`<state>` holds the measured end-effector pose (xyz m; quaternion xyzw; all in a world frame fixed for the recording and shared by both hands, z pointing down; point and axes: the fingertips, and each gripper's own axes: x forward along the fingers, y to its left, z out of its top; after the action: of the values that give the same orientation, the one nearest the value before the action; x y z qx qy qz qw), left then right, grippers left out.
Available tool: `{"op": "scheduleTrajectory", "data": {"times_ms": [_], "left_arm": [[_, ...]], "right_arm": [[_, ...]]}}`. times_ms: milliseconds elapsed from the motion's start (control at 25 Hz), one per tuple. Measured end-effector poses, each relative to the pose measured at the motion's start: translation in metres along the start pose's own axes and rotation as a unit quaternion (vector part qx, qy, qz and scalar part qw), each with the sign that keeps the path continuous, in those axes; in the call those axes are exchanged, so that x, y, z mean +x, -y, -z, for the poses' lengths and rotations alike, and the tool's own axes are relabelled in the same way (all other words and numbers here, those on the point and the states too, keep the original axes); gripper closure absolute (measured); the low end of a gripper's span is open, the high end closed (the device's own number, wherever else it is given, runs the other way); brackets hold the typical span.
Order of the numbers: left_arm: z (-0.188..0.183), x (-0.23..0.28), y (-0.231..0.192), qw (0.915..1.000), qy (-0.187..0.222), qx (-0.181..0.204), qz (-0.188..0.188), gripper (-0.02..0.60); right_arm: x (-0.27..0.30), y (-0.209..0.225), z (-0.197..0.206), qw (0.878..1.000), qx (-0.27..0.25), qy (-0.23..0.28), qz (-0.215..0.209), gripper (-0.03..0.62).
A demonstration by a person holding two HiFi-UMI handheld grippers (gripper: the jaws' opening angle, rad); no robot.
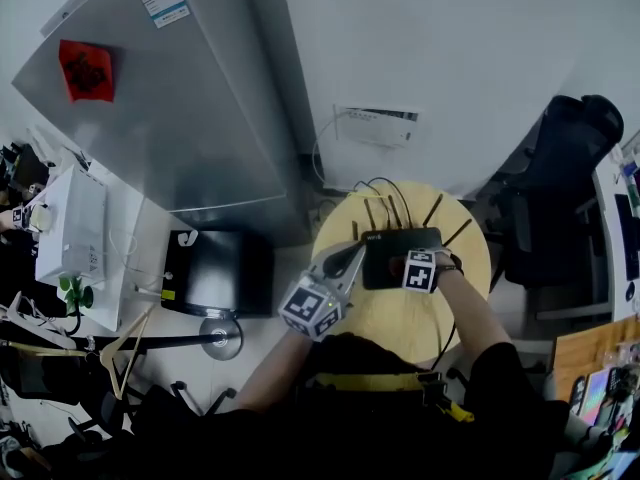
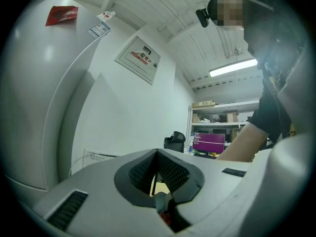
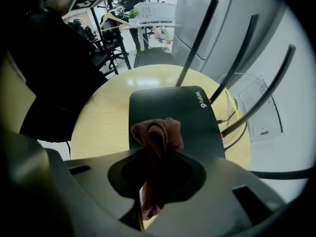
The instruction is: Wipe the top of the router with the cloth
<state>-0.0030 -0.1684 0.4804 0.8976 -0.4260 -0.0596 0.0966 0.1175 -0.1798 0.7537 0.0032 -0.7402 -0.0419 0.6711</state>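
Right gripper view: cloth [image 3: 157, 137] between fingers [image 3: 121, 174], over router [image 3: 173, 110].

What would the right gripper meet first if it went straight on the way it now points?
The router, on its black top. The cloth held in the right gripper sticks out ahead, so it would probably touch first; the remaining gap is hard to judge.

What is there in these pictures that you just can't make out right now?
Head view: the cloth is hidden under the right gripper.
Right gripper view: the bunched cloth hides whether it touches the router top.
Left gripper view: the left gripper faces the wall; router out of frame.
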Motion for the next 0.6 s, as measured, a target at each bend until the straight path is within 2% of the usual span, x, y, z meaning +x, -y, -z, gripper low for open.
{"op": "scheduleTrajectory", "data": {"times_ms": [160, 360, 600], "left_arm": [[-0.003, 0.000, 0.009, 1.0000, 0.001, 0.005, 0.005, 0.581], [-0.002, -0.001, 0.020, 0.9999, 0.004, 0.007, 0.011, 0.581], [-0.003, -0.005, 0.031, 0.9998, 0.008, 0.009, 0.014, 0.581]], "right_arm": [[-0.009, -0.014, 0.005, 1.000, -0.005, -0.014, -0.002, 0.533], [0.002, -0.039, 0.010, 0.999, -0.005, -0.002, -0.036, 0.533], [-0.013, -0.044, 0.012, 1.000, -0.012, 0.003, -0.003, 0.533]]}}
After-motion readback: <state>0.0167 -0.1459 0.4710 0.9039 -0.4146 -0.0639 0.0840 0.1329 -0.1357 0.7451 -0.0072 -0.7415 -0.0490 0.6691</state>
